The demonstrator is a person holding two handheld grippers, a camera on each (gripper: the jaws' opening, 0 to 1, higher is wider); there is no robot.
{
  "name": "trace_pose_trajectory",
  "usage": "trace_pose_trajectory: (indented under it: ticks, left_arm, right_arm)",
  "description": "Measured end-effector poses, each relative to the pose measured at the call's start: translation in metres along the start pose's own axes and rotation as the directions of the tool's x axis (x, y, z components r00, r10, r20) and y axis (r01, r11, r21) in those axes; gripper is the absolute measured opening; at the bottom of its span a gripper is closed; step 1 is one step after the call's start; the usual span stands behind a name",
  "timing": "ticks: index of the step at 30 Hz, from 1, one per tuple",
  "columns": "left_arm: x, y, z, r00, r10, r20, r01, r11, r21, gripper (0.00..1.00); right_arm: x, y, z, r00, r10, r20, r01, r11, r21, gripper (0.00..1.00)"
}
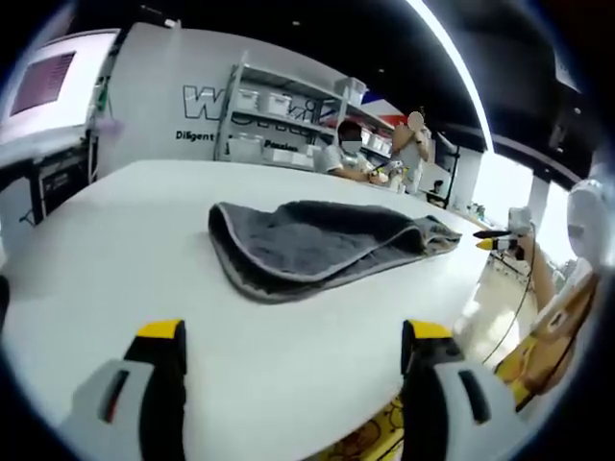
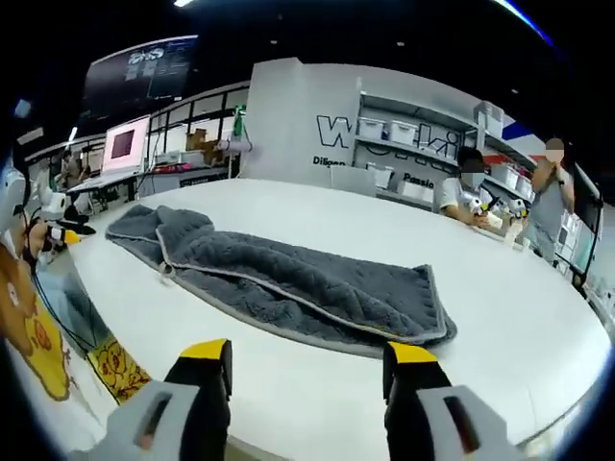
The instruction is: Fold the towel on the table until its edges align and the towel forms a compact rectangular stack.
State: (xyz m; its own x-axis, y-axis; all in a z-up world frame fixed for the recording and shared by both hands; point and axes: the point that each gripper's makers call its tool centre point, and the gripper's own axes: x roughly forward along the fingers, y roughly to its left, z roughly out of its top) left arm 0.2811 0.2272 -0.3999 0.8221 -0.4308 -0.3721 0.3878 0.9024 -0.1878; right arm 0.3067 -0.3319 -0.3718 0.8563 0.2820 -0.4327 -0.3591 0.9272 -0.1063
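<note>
A dark grey towel (image 1: 317,245) with a pale hem lies on the white table (image 1: 115,250), folded lengthwise into a long strip with a rumpled end. In the left gripper view my left gripper (image 1: 293,336) stands open above the table's near edge, short of the towel, its jaws empty. The right gripper (image 1: 495,240) shows at the far right, off the towel's end. In the right gripper view the towel (image 2: 288,279) stretches across the table (image 2: 500,288), and my right gripper (image 2: 307,355) is open just in front of its near long edge. The left gripper (image 2: 67,230) appears at the left.
Two people (image 2: 471,197) sit and stand at the table's far side. Shelves with white bins (image 1: 274,106) line a lettered wall behind them. A monitor (image 2: 125,144) and desks stand at the back left. Yellow printed clothing (image 2: 38,336) shows at the table's edge.
</note>
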Motion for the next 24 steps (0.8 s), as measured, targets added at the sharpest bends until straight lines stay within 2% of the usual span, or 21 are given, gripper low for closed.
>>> trace_pose_trajectory:
  ticks: [14, 24]
  left_arm:
    - [0.000, 0.000, 0.001, 1.000, 0.002, 0.003, -0.002, 1.000, 0.003, 0.98]
    - [-0.004, 0.001, 0.002, 1.000, 0.008, 0.009, -0.008, 1.000, 0.006, 0.98]
  right_arm:
    - [-0.005, -0.007, -0.010, 1.000, -0.023, -0.010, 0.024, 0.999, 0.044, 0.80]
    - [-0.007, -0.015, -0.012, 0.999, -0.054, -0.002, 0.054, 0.994, 0.098, 0.97]
